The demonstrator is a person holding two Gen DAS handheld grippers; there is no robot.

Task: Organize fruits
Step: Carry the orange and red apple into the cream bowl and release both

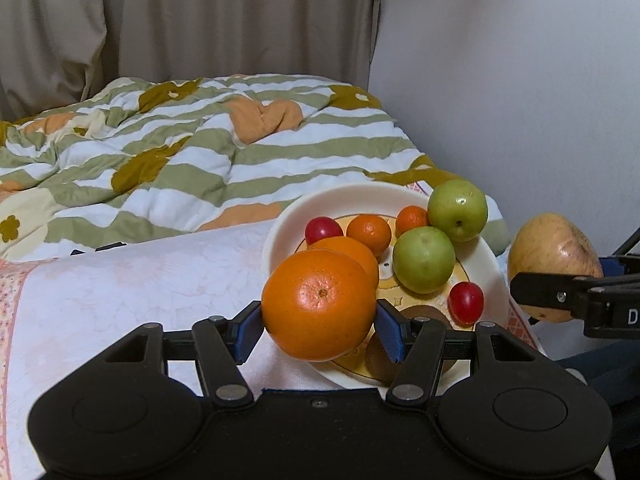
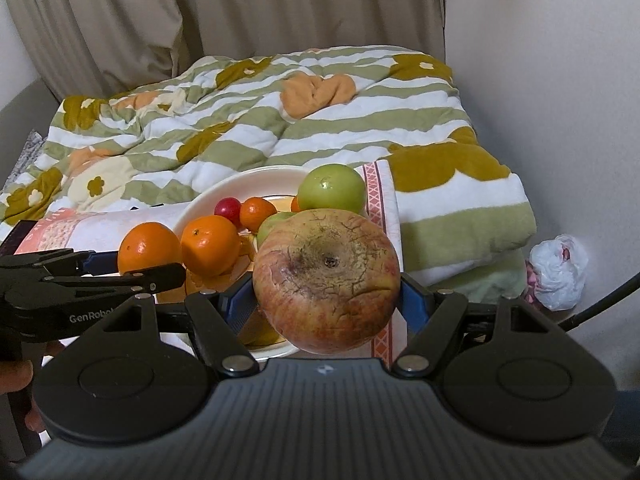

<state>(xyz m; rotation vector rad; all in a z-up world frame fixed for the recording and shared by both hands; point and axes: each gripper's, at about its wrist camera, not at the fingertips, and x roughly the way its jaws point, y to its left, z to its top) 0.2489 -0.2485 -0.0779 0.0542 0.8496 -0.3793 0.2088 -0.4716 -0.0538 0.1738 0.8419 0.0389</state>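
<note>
My left gripper (image 1: pixel 320 322) is shut on a large orange (image 1: pixel 318 304), held just above the near left rim of a white plate (image 1: pixel 280 216). On the plate lie another orange (image 1: pixel 356 250), two small oranges (image 1: pixel 369 233), two green fruits (image 1: pixel 424 266), two small red fruits (image 1: pixel 465 303) and a brown kiwi (image 1: pixel 384 356), partly hidden. My right gripper (image 2: pixel 324 300) is shut on a cracked reddish-yellow apple (image 2: pixel 326 280), which hangs over the plate's (image 2: pixel 224 188) near right side. The apple (image 1: pixel 554 260) also shows at the right of the left wrist view.
The plate rests on a pink-and-white cloth (image 1: pixel 140 288) over a low surface. Behind it lies a crumpled striped quilt (image 1: pixel 200 152), then beige curtains (image 1: pixel 220 20) and a white wall. A white plastic bag (image 2: pixel 558 272) lies at the right. A hand (image 2: pixel 16 376) shows at lower left.
</note>
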